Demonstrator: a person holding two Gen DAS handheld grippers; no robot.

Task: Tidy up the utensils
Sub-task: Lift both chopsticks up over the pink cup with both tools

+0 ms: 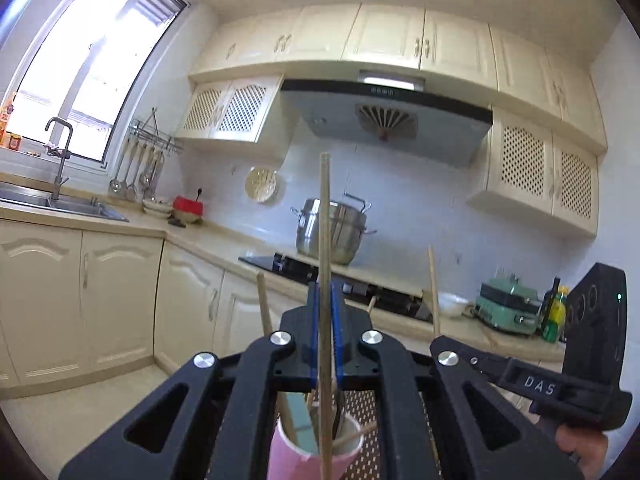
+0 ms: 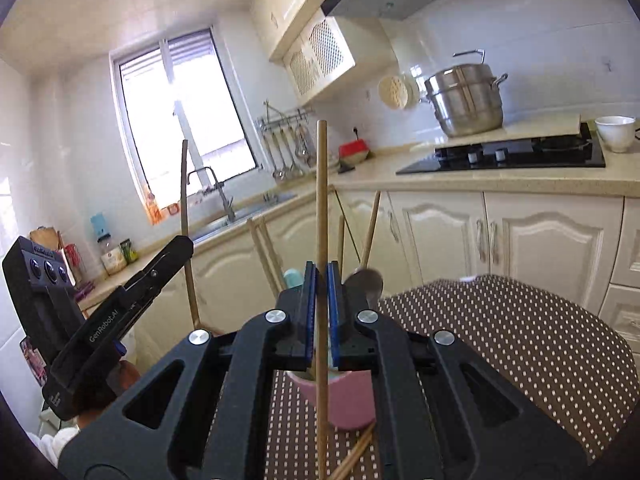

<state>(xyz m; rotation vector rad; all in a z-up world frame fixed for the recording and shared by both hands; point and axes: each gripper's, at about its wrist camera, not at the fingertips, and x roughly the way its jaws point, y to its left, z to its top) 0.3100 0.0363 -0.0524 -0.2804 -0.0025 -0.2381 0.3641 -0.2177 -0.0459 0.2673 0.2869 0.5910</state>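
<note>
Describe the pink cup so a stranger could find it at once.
Start at the table with the brown polka-dot cloth. Near its edge stands the pink cup, with chopsticks and a spoon standing in it. It is the only pink thing there; loose chopsticks lie beside it.

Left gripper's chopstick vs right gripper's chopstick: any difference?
Little. The left gripper clamps its chopstick near-vertically, its lower end dipping toward the pink cup. The right gripper's chopstick hangs in front of the cup, over loose chopsticks on the dotted cloth. Shared: pale wood, upright, jaws shut on both.
</note>
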